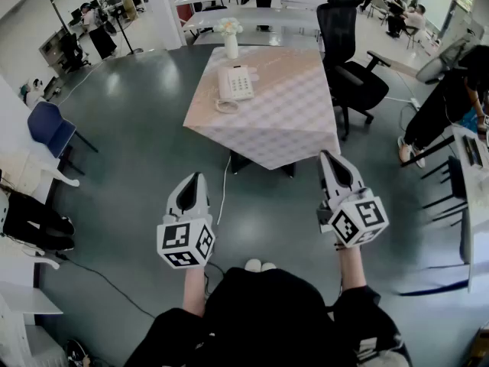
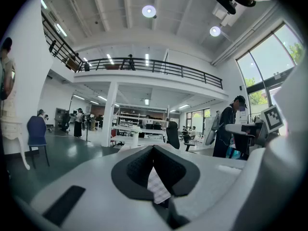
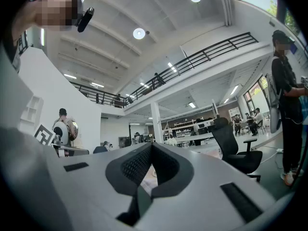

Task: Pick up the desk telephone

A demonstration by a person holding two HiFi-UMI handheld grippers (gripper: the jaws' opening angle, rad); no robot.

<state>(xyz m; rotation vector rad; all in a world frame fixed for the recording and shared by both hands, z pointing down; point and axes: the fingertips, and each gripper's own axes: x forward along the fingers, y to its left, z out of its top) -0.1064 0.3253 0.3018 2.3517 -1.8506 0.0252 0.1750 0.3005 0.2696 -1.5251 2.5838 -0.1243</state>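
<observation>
The white desk telephone lies on a table draped in a pale checked cloth, with its coiled cord at the near left side. Behind it stands a white vase of flowers. Both grippers hang over the floor, well short of the table and pointing toward it. My left gripper is shut with nothing in it, and my right gripper is likewise shut and empty. In the left gripper view the jaws meet, with checked cloth showing below them. The right gripper view shows its jaws closed too.
A black office chair stands at the table's right side. A blue chair is off to the left. A person in dark clothes sits at the right near a white desk. A cable runs across the grey floor.
</observation>
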